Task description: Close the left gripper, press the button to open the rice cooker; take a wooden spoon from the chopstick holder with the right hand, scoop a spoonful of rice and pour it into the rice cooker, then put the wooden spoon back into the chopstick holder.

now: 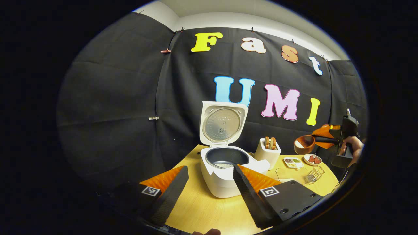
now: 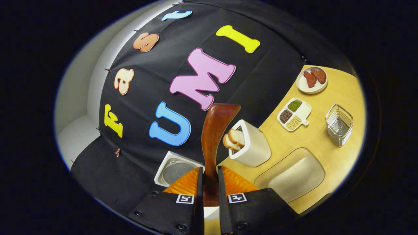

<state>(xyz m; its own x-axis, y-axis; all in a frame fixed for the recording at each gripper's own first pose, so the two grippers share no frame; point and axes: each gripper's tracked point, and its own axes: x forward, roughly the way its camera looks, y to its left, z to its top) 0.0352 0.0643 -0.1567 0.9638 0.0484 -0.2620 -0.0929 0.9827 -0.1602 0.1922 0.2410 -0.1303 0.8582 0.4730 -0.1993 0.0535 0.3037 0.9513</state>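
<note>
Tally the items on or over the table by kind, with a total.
Rice cooker, lid up: 1
Wooden spoon: 1
White holder with bread slices: 1
Divided dish of grains: 1
Round plate: 1
Wire basket: 1
Clear tray of rice: 1
Total: 7

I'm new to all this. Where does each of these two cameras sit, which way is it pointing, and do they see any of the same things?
Left gripper view: rides on the left gripper, level, facing the open rice cooker head-on; its own open fingers show below, and a hand holding the right gripper at far right.
Right gripper view: rides on the right gripper, rolled sideways above the table; its fingers clamp the wooden spoon.
Shared: rice cooker, white holder, grain dish, small plate, wire basket.
</note>
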